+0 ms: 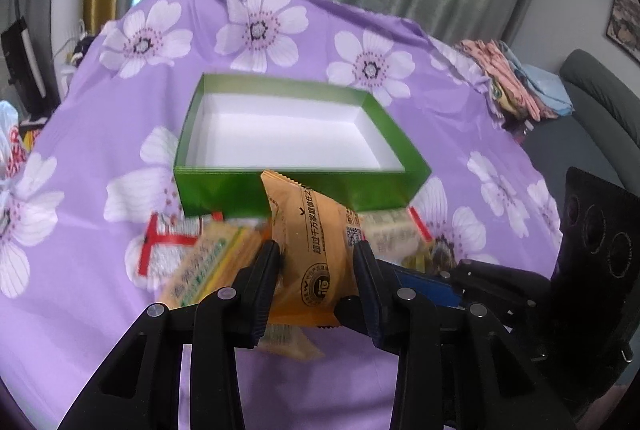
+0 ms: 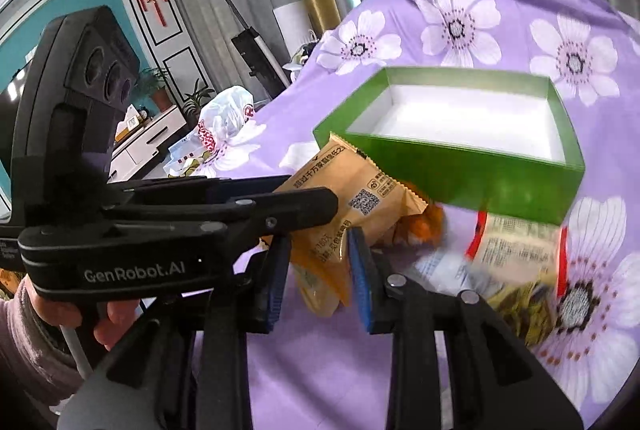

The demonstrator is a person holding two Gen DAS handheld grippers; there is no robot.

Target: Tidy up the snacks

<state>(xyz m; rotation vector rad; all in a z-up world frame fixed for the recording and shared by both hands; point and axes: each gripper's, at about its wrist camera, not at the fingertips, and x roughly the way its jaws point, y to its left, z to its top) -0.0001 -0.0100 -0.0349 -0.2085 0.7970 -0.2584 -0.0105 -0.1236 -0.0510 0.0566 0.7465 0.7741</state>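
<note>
Both clamped on snack packets, left gripper [image 1: 316, 250] and right gripper [image 2: 320, 250]: risk of slippery wrappers sliding free before the green box [image 1: 304, 185]

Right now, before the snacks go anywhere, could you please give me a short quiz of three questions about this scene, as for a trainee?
1. True or false: the green box already holds snacks.
2. What is the left gripper shut on? A) an orange packet B) a red-edged packet C) nothing
3. Fill in: the box stands on a flowered cloth whose colour is ____.
Key: 1 false, its white inside is bare; 2 A; 3 purple.
</note>
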